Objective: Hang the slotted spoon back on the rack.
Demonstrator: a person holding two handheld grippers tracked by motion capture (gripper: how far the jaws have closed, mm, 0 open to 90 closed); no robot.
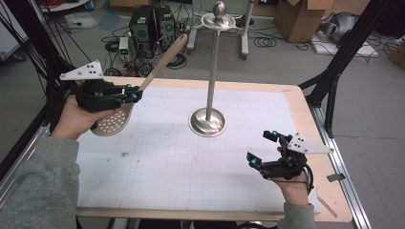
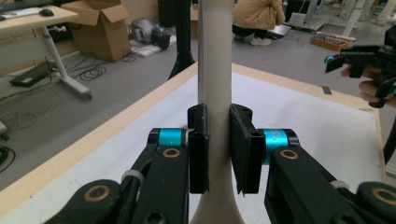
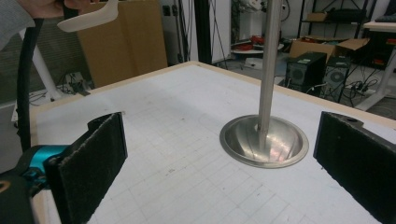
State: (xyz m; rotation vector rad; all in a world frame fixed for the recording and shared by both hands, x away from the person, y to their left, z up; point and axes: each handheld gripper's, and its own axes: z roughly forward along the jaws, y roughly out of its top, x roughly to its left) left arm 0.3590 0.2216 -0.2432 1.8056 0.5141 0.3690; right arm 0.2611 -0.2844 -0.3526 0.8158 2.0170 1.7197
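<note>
The metal stand (image 1: 208, 119) rises mid-worktop (image 1: 191, 176); bare mat lies open between it and the right tongs (image 1: 261, 148).

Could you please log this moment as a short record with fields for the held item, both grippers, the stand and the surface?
held item: beige wooden slotted spoon with a perforated round bowl, handle angled up and away, bowl low
left gripper: shut on the spoon's handle, lifted off the table
right gripper: open, nothing between its jaws
stand: upright silver metal pole stand with a round dished base, ball on top
surface: white gridded mat on a wooden table
</note>
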